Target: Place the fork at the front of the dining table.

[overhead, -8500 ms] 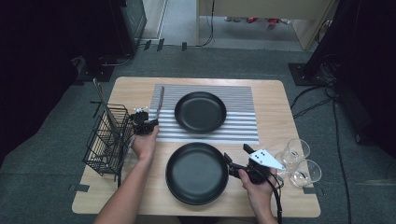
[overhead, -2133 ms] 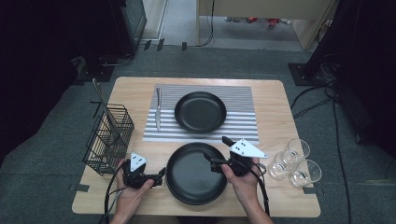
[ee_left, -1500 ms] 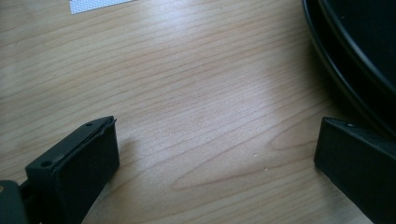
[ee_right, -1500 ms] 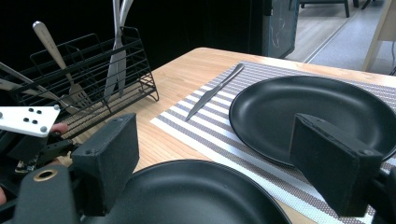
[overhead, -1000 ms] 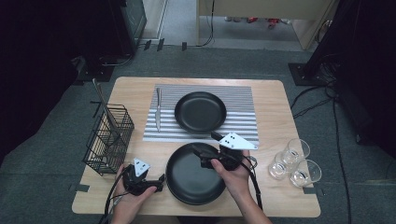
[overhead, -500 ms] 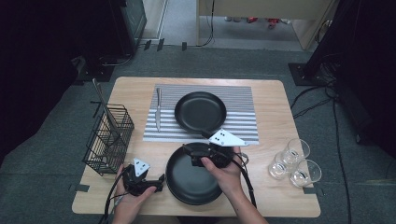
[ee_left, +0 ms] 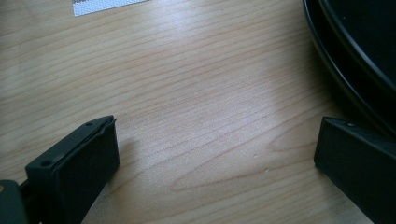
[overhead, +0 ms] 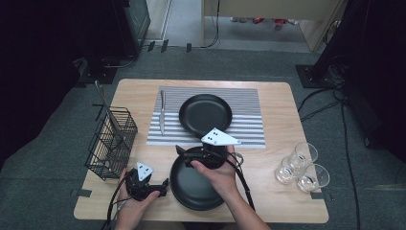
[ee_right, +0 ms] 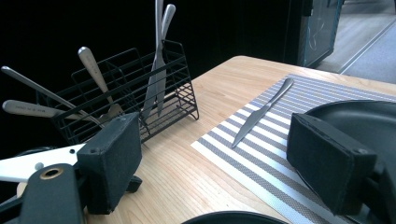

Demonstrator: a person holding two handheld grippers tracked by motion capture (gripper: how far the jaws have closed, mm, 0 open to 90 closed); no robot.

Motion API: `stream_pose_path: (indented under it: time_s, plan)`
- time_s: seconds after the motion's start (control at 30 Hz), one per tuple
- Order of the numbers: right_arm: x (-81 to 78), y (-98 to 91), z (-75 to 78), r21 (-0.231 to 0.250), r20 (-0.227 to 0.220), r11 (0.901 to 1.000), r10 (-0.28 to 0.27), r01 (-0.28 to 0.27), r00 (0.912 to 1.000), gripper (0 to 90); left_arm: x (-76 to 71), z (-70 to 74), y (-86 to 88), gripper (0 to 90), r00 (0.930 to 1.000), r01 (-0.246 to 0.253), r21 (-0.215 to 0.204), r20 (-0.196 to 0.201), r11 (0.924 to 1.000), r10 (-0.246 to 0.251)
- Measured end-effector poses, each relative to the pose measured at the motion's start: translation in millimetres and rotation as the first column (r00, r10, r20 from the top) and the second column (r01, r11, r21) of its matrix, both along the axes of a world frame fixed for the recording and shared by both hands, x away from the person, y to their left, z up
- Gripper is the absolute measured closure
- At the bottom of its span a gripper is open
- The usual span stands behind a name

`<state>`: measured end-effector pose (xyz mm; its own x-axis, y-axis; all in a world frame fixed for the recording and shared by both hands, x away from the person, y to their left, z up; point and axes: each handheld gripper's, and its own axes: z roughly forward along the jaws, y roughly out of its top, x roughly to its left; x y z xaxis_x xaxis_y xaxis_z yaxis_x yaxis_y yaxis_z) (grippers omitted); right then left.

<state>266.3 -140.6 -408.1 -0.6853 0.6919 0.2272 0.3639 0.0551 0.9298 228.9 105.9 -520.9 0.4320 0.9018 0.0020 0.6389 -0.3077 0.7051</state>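
A black plate [overhead: 194, 179] is seen at the table's [overhead: 277, 120] near edge, flanked by the spread, empty left gripper [overhead: 155, 187] and right gripper [overhead: 184, 154]; judged rigid, smooth and breakable, it is best pinched at the rim.

The left gripper [overhead: 154, 186] is a black block with a small grey three-cornered plate behind its fingers, marked with two dark dots. A black cable trails back from it past the bare forearm. Its fingers [ee_left: 77, 170] are thick, matte black rectangular pads with a small screw hole on the upper edge. The right gripper [overhead: 184, 154] is black too, with a larger pale triangular plate bearing dark dots and a black cable looping behind. Its fingers [ee_right: 112, 158] are blocky black pads; a brass-ringed hole sits just behind one. Both forearms are sleeveless.
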Motion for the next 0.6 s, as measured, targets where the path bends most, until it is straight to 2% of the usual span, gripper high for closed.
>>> stream_pose_path:
  time_s: [0.6]
  plan:
    - [10.8,37.8,4.2,0.016,-0.001,0.9984,0.054,-0.054,0.9985,22.7,0.1,-0.1,0.0,0.0,1.0000,0.000,0.000,0.001,1.0000,0.000]
